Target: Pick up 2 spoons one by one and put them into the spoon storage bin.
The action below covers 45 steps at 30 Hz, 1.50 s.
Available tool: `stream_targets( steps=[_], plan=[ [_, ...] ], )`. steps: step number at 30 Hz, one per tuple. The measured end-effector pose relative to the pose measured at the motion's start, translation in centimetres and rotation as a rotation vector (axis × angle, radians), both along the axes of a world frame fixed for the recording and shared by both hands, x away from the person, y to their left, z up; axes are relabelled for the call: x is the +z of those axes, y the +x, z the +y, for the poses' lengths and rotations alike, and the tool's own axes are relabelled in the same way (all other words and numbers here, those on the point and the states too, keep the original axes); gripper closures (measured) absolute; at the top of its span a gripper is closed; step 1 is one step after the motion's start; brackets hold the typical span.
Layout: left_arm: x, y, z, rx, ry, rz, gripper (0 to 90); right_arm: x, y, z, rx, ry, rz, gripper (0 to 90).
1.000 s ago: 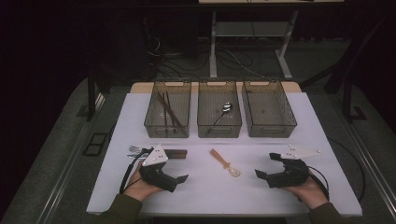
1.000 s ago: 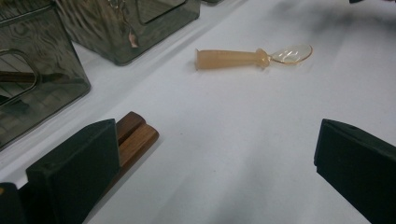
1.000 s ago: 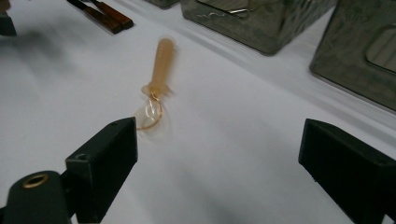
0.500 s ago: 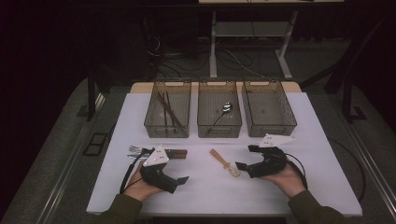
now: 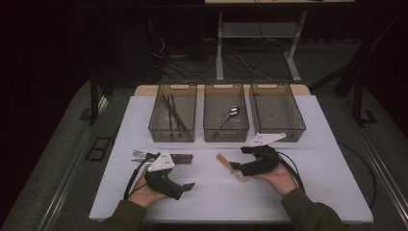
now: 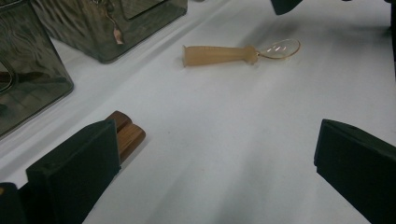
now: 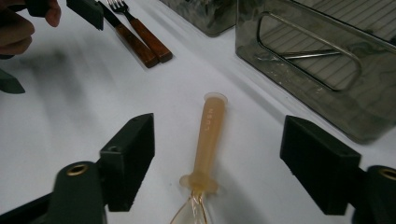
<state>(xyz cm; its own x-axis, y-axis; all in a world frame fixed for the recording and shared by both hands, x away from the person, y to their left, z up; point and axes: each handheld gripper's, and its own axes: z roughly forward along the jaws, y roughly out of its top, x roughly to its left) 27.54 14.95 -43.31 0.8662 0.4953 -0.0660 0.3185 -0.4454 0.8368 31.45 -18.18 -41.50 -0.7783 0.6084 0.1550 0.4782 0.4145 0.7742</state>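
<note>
right hand-held gripper [image 5: 236, 168] — moved left over spoon [image 7: 208, 135] | jaws closing, apart, spoon between — untouched

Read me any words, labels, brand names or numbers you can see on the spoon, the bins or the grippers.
Spoon: faint raised marks along its tan handle, too blurred to read.
Bins: no text to be seen.
Forks: no text on their wooden handles.
Grey plates on the grippers: no readable text.
</note>
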Motion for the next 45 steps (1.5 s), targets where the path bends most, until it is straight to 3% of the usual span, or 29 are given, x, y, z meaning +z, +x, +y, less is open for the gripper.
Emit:
stream_targets(
  steps=[9, 14, 26, 29, 34, 45],
  plan=[
    [0.0, -0.1, -0.1, 0.000, -0.013, 0.004, 0.0, -0.5, 1.7, 2.7, 0.034, -0.041, 0.025, 35.6],
    [-0.1, -0.2, -0.2, -0.006, -0.007, 0.003, 0.0, -1.3, 2.7, 4.1, 0.045, -0.090, 0.039, 41.2],
    [-0.1, -0.2, -0.3, -0.014, -0.006, 0.002, 0.0, -3.0, 3.0, 5.2, 0.066, -0.188, 0.051, 60.6],
    [-0.1, -0.2, -0.3, -0.015, -0.004, 0.002, 0.0, -3.0, 2.7, 5.5, 0.059, -0.220, 0.021, 65.7],
    [-0.1, -0.2, -0.4, -0.017, -0.003, 0.002, 0.0, -3.0, 2.5, 5.6, 0.066, -0.231, 0.009, 72.3],
    [-0.1, -0.3, -0.3, -0.020, -0.003, 0.000, 0.0, -2.8, 2.4, 5.3, 0.084, -0.229, 0.006, 73.3]
  ],
)
